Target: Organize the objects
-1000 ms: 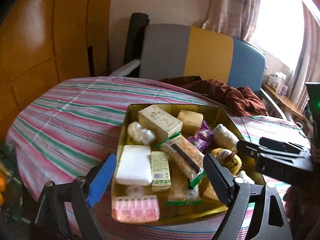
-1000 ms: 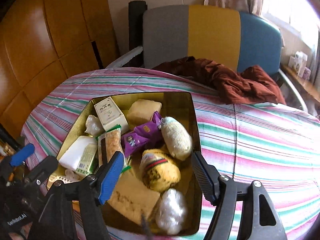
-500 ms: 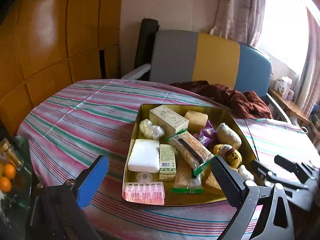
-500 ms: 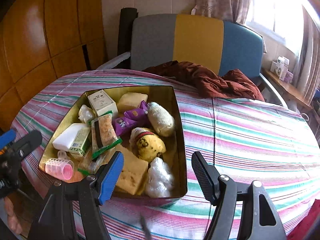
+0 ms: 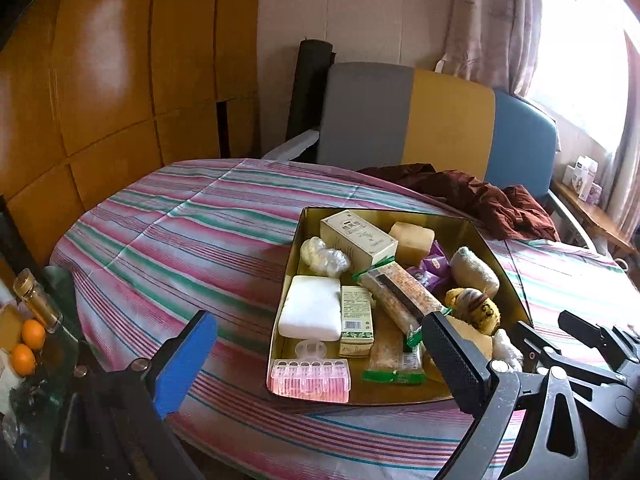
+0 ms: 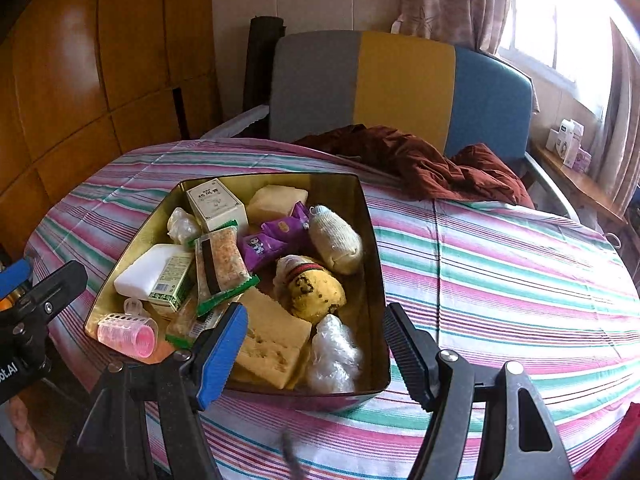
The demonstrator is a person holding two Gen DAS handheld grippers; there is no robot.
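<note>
A gold tin tray [image 5: 295, 248] stands on the striped tablecloth, filled with several items. Among them are a white block [image 5: 310, 312], a cream box [image 5: 358, 236], pink hair rollers [image 5: 308, 380], a wrapped snack bar [image 5: 400, 292], purple packets [image 6: 272, 238], a white sock roll [image 6: 336, 240] and a yellow plush [image 6: 314, 290]. My left gripper [image 5: 320, 364] hovers open, wide, before the tray's near left end, nothing in it. My right gripper [image 6: 316, 350] stands open over the tray's near right corner, gripping nothing. It also shows as black fingers [image 5: 536, 340] in the left wrist view.
A dark red cloth [image 6: 420, 164] lies at the table's far side before a grey, yellow and blue chair back [image 6: 400, 84]. Left of the table, oranges [image 5: 32, 334] and a gold-capped bottle [image 5: 38, 300] sit low down. Bare striped tablecloth [image 6: 500, 264] spreads right of the tray.
Both grippers have drawn back from the tray, which now looks smaller and farther. The left jaws have spread wider. The items in the tray have not moved.
</note>
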